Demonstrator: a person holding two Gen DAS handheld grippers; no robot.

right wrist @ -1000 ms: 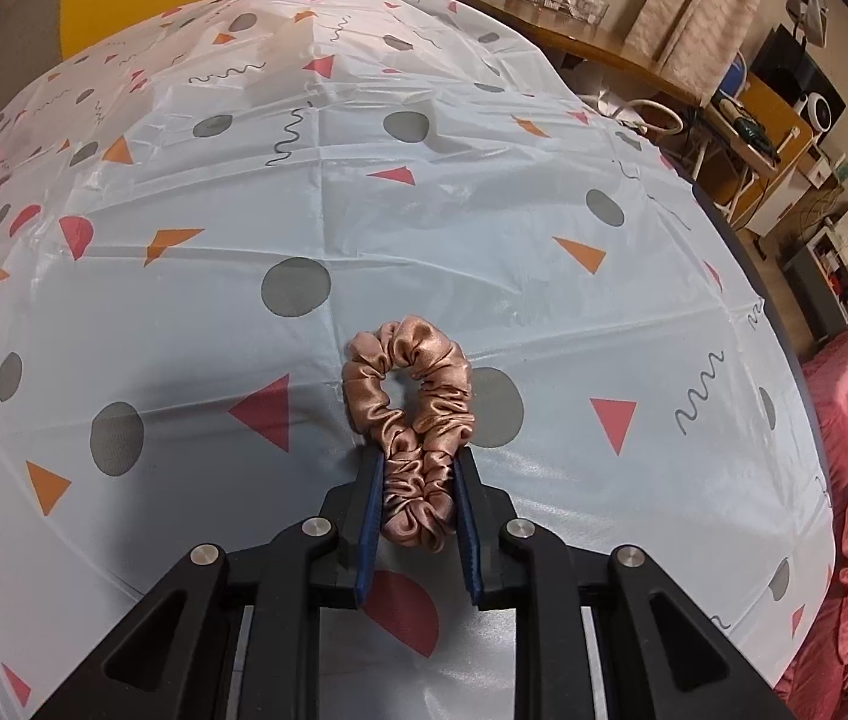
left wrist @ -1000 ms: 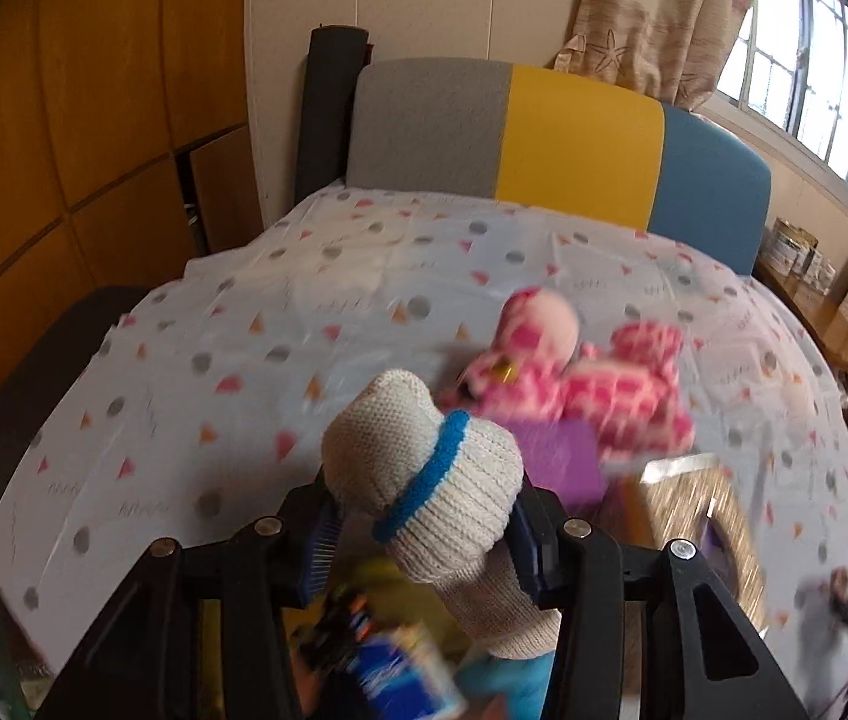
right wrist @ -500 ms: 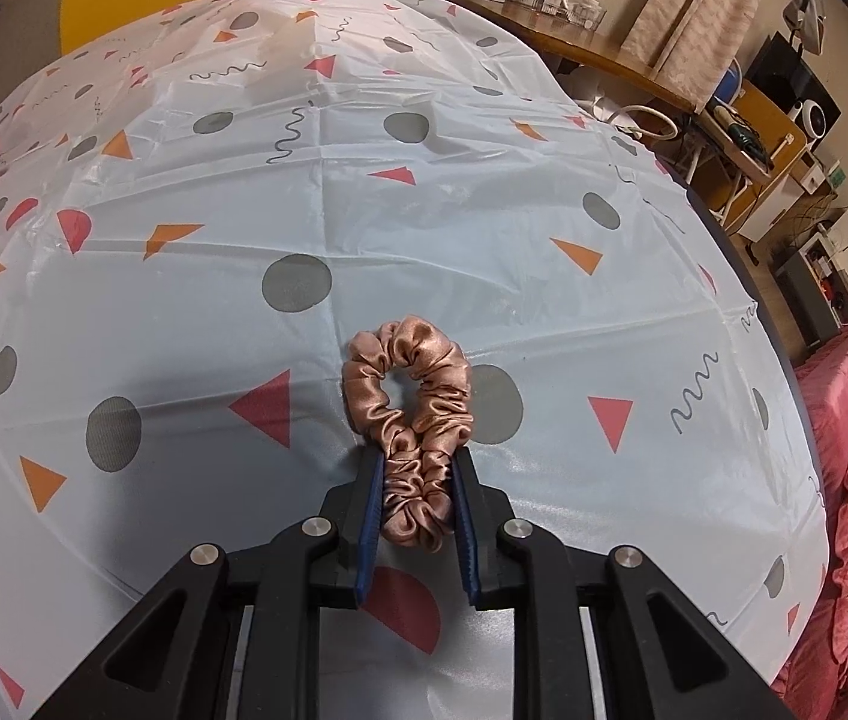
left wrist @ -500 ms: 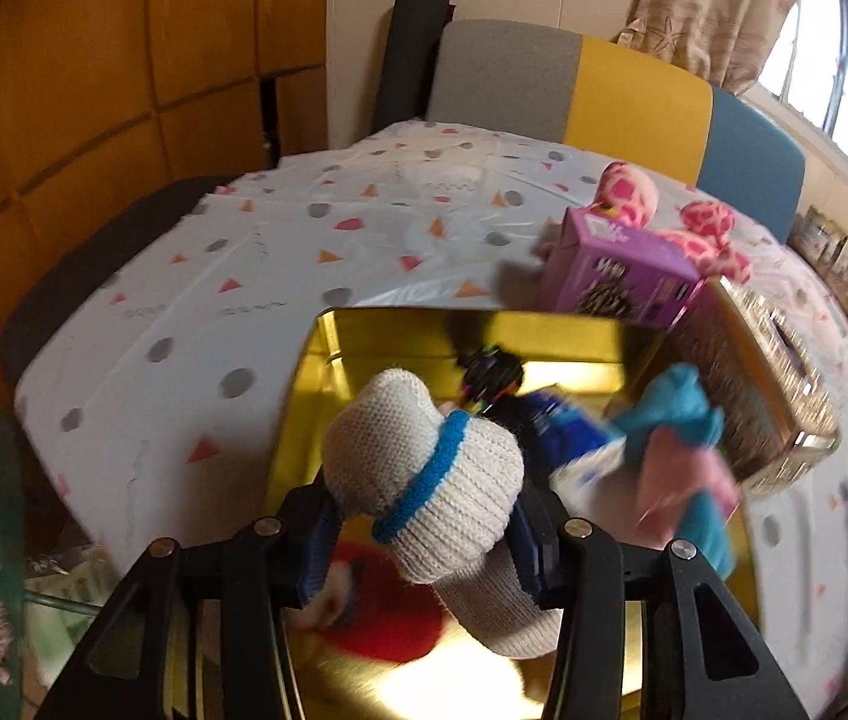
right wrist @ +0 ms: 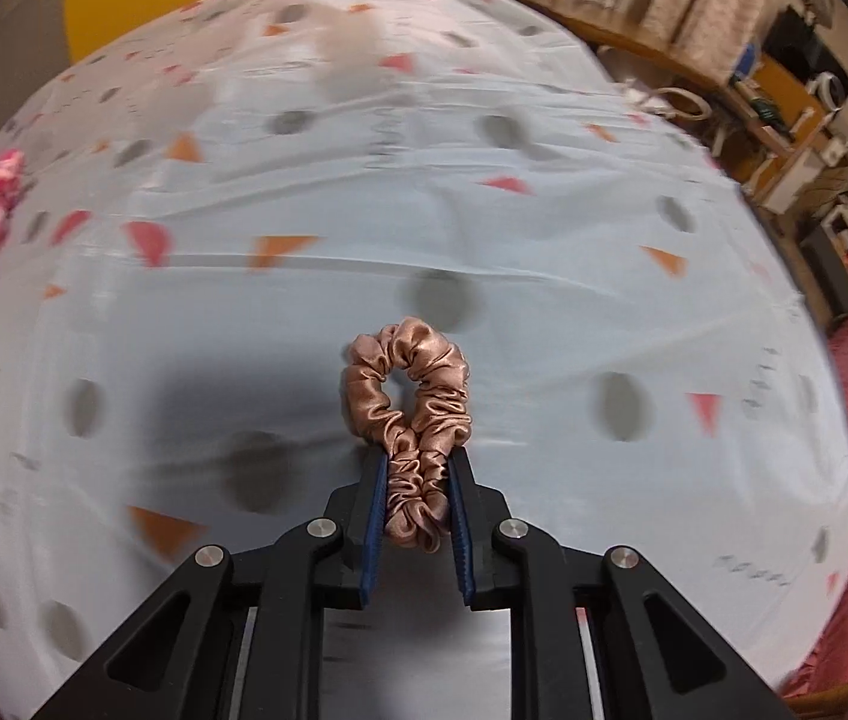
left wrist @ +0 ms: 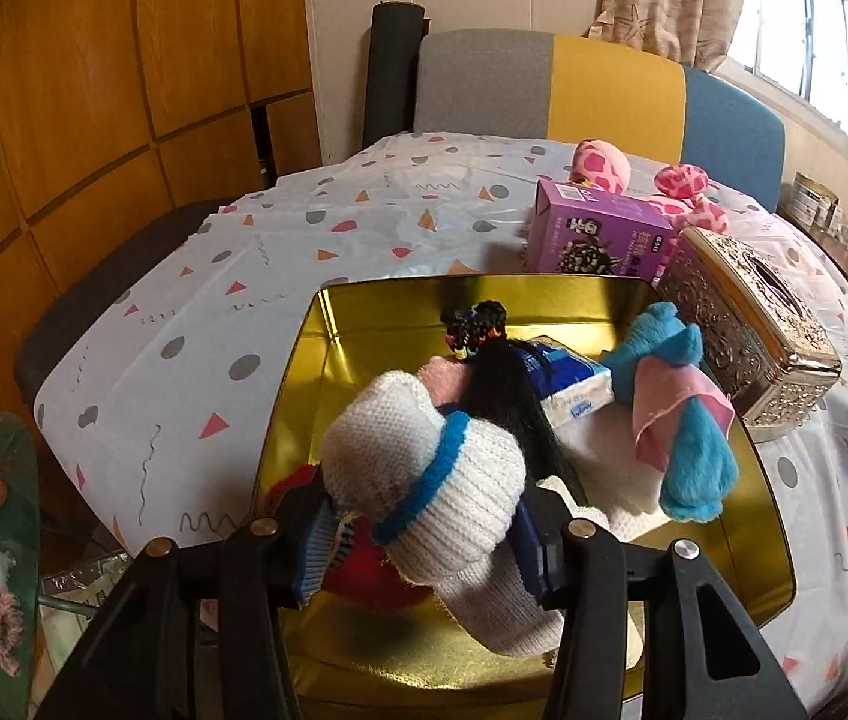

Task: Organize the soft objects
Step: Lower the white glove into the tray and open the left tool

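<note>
White knitted sock (left wrist: 424, 480) with a blue band, squeezed between the two pads of the left gripper (left wrist: 418, 534), up over the near left part of the gold tin (left wrist: 328, 324). Soft and thick, ribbed, folded over so the toe end bulges up and the other end hangs down toward the tin floor.

Gold tin wide and shiny inside, sitting at the near edge of the surface (left wrist: 184, 324). Inside the tin: a blue fluffy toy (left wrist: 688, 456) with a pink cloth (left wrist: 664, 414) wrapped round it, leaning at the right side; a small tissue pack (left wrist: 568, 384) in blue and white near the middle; a black hair piece (left wrist: 502, 396) with a beaded tie on top; something red (left wrist: 364, 564) under the sock; something white (left wrist: 604, 462) beneath the blue toy.

Behind the tin, a purple box (left wrist: 592, 234), touching or almost touching the tin's far wall. Beside the tin on the right, a silver patterned tissue box (left wrist: 748, 324). Farther back, a pink spotted plush toy (left wrist: 604, 162).

Brown satin scrunchie (right wrist: 409, 420), pinched at its lower end in the right gripper (right wrist: 418, 504), closing tight on it. Shiny and wrinkled, the loop sticking out past the pads, above the spotted cloth in the middle of the surface. Whether touching the cloth, cannot tell.
</note>
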